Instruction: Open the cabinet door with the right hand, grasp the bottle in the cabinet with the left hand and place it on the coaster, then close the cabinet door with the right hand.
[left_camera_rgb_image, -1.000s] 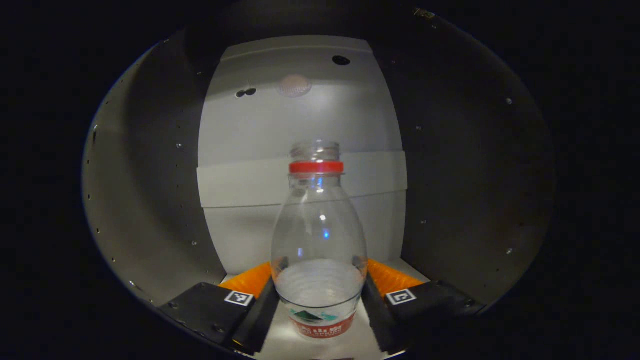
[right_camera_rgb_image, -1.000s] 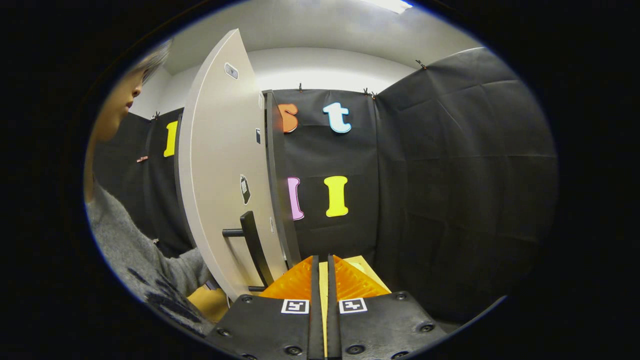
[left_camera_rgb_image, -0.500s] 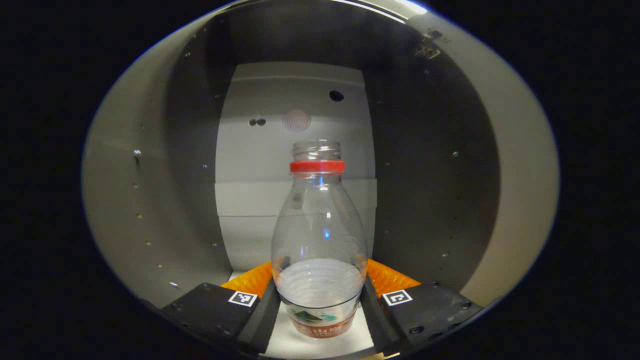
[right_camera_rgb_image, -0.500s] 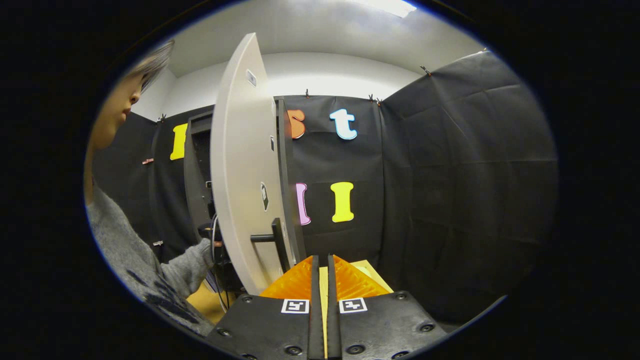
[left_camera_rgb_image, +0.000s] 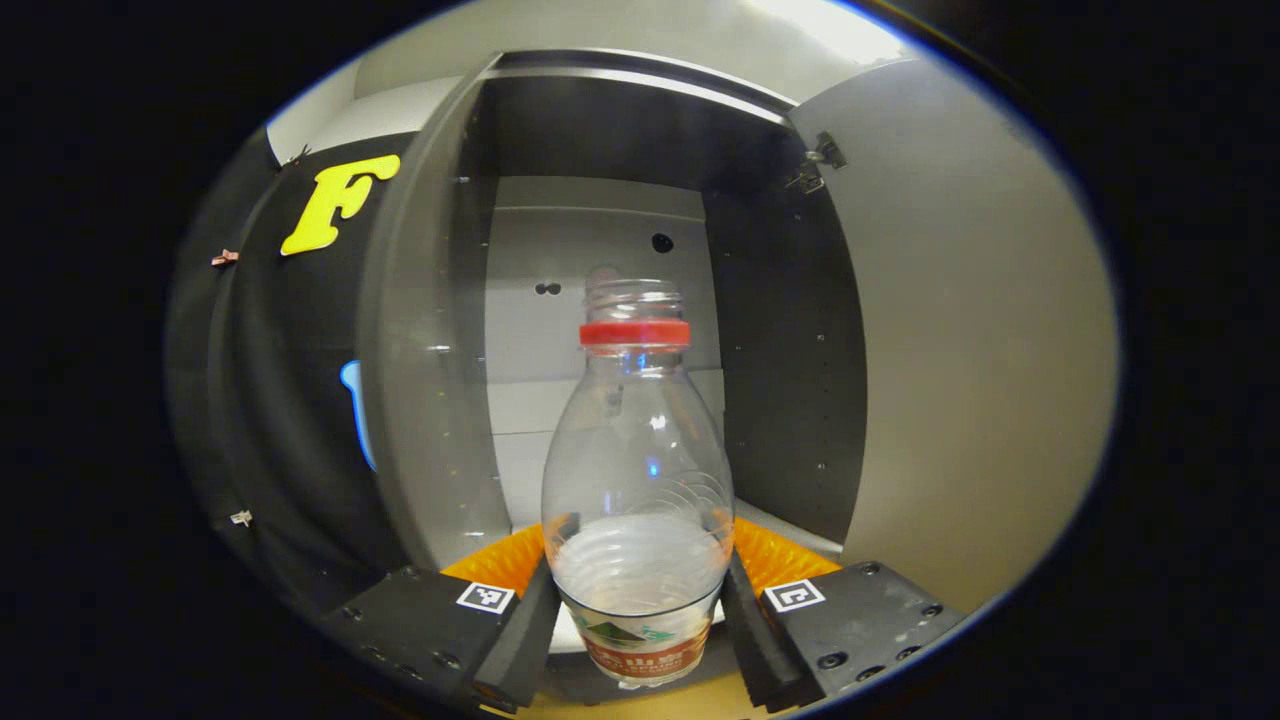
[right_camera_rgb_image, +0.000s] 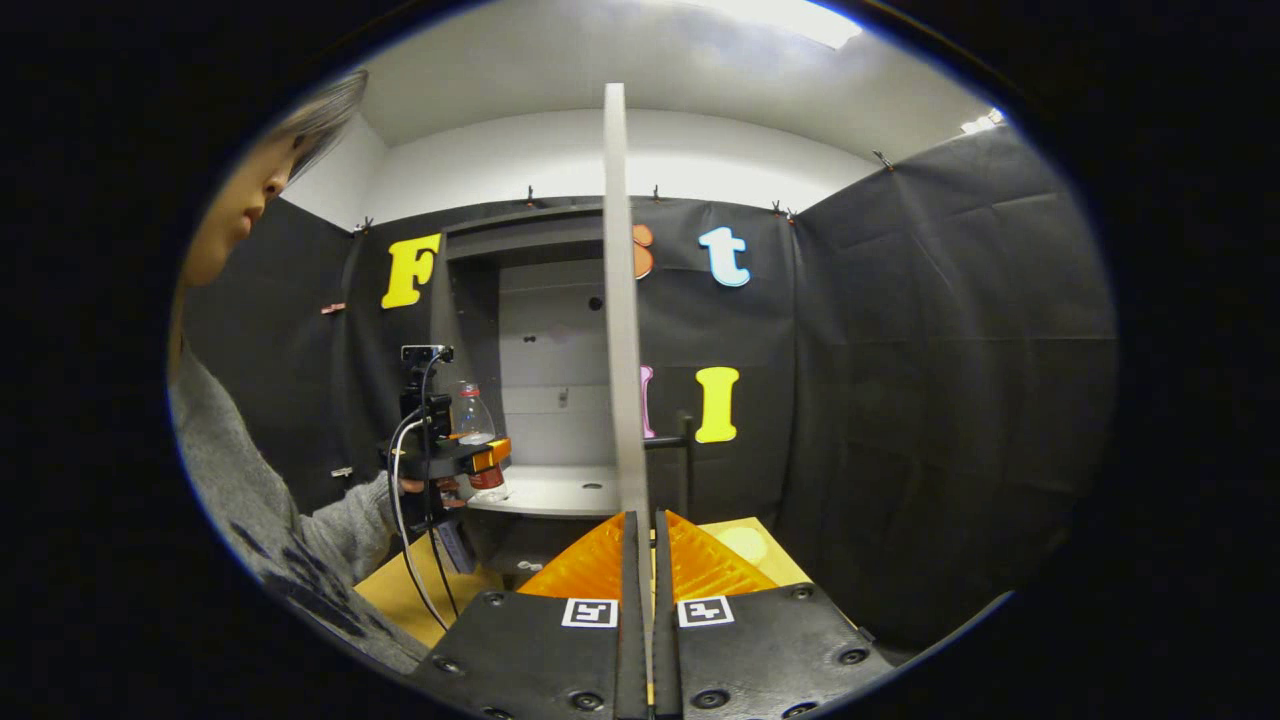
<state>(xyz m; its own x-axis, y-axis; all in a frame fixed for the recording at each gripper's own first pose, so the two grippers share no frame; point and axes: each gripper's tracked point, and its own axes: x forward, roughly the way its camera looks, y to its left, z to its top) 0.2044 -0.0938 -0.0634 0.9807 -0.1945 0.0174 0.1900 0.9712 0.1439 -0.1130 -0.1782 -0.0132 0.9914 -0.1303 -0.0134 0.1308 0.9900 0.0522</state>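
Left tool (left_camera_rgb_image: 640, 610) grips bottle (left_camera_rgb_image: 638, 480) before cabinet (left_camera_rgb_image: 600, 250); open door (right_camera_rgb_image: 620, 300) alongside.

The bottle (left_camera_rgb_image: 638, 480) is clear plastic with a red neck ring, no cap and a red-and-green label at its base; it stands upright, in front of the open cabinet (left_camera_rgb_image: 600, 250). The cabinet door (right_camera_rgb_image: 620, 300) is pale, swung wide open and seen edge-on, with a dark handle. The coaster (right_camera_rgb_image: 745, 545) is a pale disc lying flat on the bench (right_camera_rgb_image: 400, 590).
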